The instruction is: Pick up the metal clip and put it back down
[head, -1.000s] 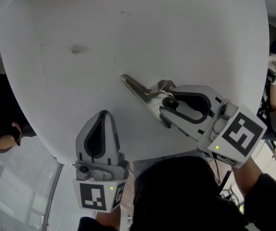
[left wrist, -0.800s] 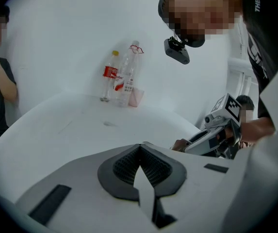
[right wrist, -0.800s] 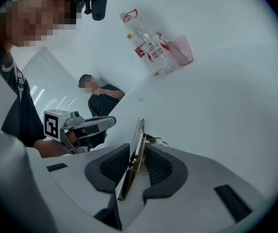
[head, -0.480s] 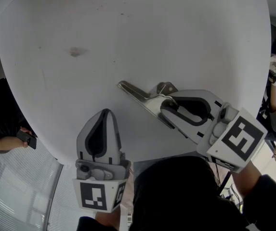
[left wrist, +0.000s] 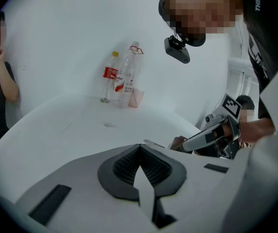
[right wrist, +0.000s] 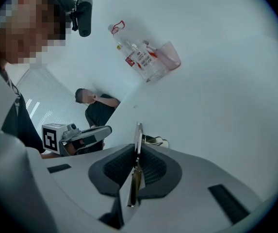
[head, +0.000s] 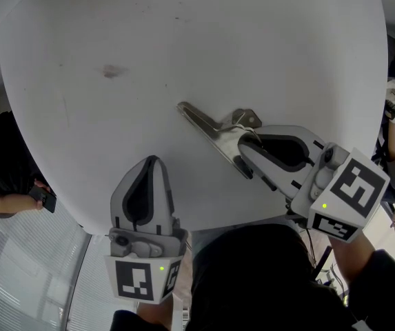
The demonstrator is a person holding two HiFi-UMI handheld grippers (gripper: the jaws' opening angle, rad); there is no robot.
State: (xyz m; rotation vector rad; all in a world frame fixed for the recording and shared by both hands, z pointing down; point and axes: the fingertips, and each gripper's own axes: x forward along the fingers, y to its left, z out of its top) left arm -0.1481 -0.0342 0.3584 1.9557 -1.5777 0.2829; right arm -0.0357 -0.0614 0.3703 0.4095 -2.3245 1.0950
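Note:
The metal clip point(head: 207, 126) is a long silvery lever clip lying on the white table point(head: 252, 40), right of centre. My right gripper point(head: 242, 156) comes at it from the lower right. Its jaws have just been closing, and its pads now press on the clip's near end. In the right gripper view the clip point(right wrist: 138, 132) stands edge-on between the pads of the right gripper point(right wrist: 137, 152). My left gripper point(head: 150, 161) rests at the table's near edge, shut and empty. In its own view the left gripper point(left wrist: 139, 147) has its tips together.
Two plastic bottles point(left wrist: 122, 79) and a pink cup point(left wrist: 138, 97) stand at the table's far side; the bottles point(right wrist: 141, 57) also show in the right gripper view. A bystander's hand point(head: 35, 197) holds a phone beyond the left rim. The table's curved front edge point(head: 87, 219) runs near both grippers.
The right gripper's jaws have closed from wide open onto the clip's near end, and the gripper has rolled slightly. The clip has shifted a little. The left gripper has kept still.

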